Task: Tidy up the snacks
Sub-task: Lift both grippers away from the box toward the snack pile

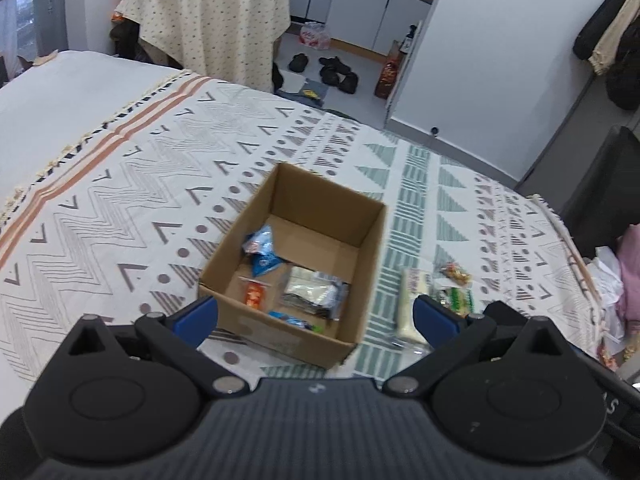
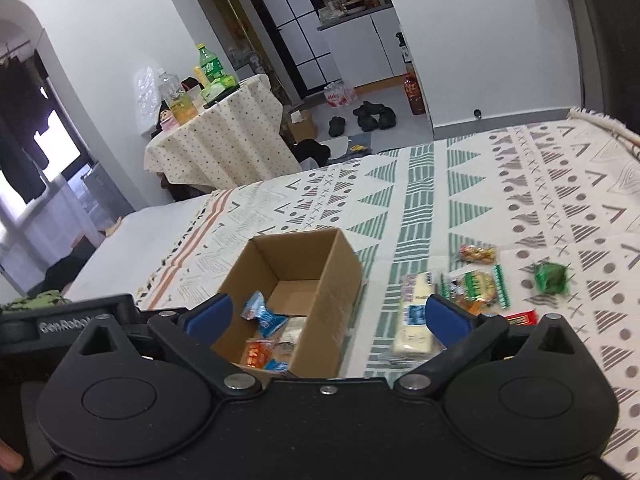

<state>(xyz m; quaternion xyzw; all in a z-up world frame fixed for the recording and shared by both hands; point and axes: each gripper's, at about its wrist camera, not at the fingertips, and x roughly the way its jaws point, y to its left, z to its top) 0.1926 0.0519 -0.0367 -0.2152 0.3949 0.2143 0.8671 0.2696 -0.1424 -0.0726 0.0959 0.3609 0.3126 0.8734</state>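
The cardboard box (image 1: 294, 268) sits open on the patterned bed cover (image 1: 120, 200), already holding several packets, so it serves as the collecting spot. Loose snacks, among them a pale long packet (image 2: 416, 320), lie just beside it. Left gripper (image 1: 316, 316) and right gripper (image 2: 326, 320) both hover with jaws spread wide, holding nothing

Brown cardboard box (image 2: 320, 280); blue packets (image 2: 262, 314), orange packet (image 2: 256, 354) inside. Bedspread (image 2: 500, 208): cream, green triangles, grey zigzags, terracotta stripes.
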